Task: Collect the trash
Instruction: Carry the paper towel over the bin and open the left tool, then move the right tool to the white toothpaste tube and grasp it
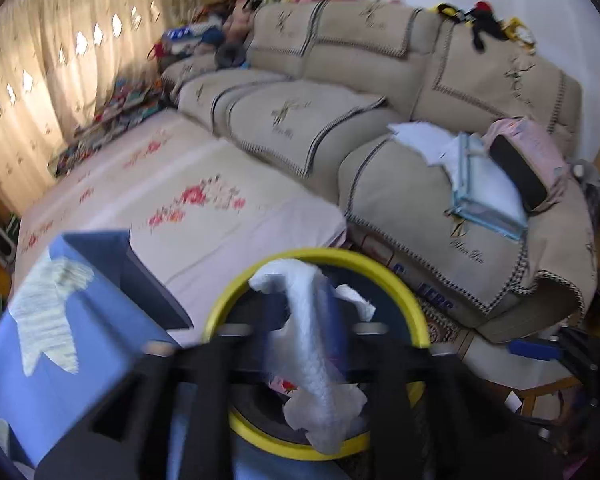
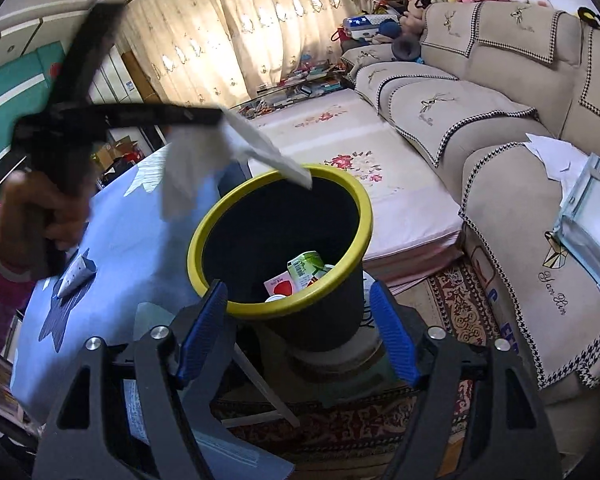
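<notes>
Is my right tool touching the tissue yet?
Apart. The right wrist view shows the tissue up by the left tool, clearly away from the right tool, whose jaws stand open.

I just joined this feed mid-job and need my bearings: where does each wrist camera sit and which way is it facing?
Left wrist: on the left gripper, looking down over the yellow-rimmed bin toward the sofa; its dark fingers and a white tissue between them show.
Right wrist: on the right gripper, angled down into the bin; its blue-padded fingers, the left gripper and a hand show.
Shared: bin, sofa, tissue, blue tablecloth.
</notes>
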The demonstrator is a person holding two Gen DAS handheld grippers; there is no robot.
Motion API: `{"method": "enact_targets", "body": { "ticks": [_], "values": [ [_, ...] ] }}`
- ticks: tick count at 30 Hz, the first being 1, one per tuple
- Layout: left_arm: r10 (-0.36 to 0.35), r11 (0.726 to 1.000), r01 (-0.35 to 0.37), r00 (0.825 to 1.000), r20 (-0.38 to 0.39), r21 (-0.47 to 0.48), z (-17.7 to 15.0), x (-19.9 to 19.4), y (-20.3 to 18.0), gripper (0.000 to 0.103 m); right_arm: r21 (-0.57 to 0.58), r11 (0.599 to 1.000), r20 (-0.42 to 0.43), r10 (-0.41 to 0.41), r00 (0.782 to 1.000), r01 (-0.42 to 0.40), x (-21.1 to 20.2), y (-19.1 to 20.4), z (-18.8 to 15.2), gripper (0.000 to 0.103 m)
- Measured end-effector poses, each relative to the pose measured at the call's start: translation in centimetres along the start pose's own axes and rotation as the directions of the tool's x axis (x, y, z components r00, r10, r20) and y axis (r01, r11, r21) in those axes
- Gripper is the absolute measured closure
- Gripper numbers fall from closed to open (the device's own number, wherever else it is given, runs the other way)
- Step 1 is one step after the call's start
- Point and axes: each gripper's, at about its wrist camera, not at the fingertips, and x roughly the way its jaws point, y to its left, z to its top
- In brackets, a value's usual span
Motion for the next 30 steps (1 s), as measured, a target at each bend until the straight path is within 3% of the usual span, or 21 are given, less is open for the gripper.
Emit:
{"method": "enact_targets", "body": {
  "ticks": [1, 6, 10, 15, 18, 21, 24, 27, 30],
  "values": [
    [0.007, 1.000, -0.007, 1.000, -0.006, -0.008, -0.7, 0.7, 0.4, 0.033, 0.001, 1.000, 0.002, 0.003, 1.000, -0.003, -0.1, 0.2, -0.1, 0.033],
    [-0.012, 0.998, 0.012, 1.000, -0.002, -0.065, -2.4, 0.7, 1.7, 0.032, -0.002, 1.000, 0.007, 0.012, 1.000, -0.012, -0.2, 0.6, 0.0, 0.032],
    [0.010, 0.990, 0.009, 0.991, 0.136, -0.138, -3.7, -6.4, 4.8, 0.032, -0.002, 1.000, -0.003, 0.009, 1.000, -0.009, 0.1, 0.8, -0.2, 0.031],
    [0.126, 0.970, -0.063, 0.957, 0.262, -0.235, -7.5, -15.9, 8.6, 0.024, -0.046, 0.998, -0.034, 0.036, 0.999, -0.038, 1.0, 3.2, -0.4, 0.031],
    [0.224, 0.941, -0.127, 0.929, 0.295, -0.313, -11.4, -21.4, 11.4, 0.022, -0.111, 0.988, -0.066, 0.099, 0.993, -0.106, 2.1, 6.8, -0.3, 0.031],
    [0.348, 0.884, -0.212, 0.893, 0.286, -0.416, -16.7, -26.7, 14.7, 0.021, -0.178, 0.964, -0.104, 0.182, 0.978, -0.198, 3.5, 12.1, -0.3, 0.031],
    [0.424, 0.835, -0.258, 0.865, 0.270, -0.486, -21.2, -30.1, 16.8, 0.021, -0.238, 0.930, -0.157, 0.249, 0.956, -0.281, 5.4, 18.0, -1.1, 0.030],
    [0.488, 0.790, -0.302, 0.836, 0.249, -0.533, -25.6, -33.0, 18.6, 0.021, -0.311, 0.914, -0.189, 0.211, 0.959, -0.262, 7.7, 23.0, -2.0, 0.030],
    [0.496, 0.772, -0.298, 0.834, 0.239, -0.561, -28.8, -34.8, 20.1, 0.021, -0.363, 0.911, -0.206, 0.128, 0.970, -0.197, 10.0, 26.1, -2.3, 0.030]
  ]
}}
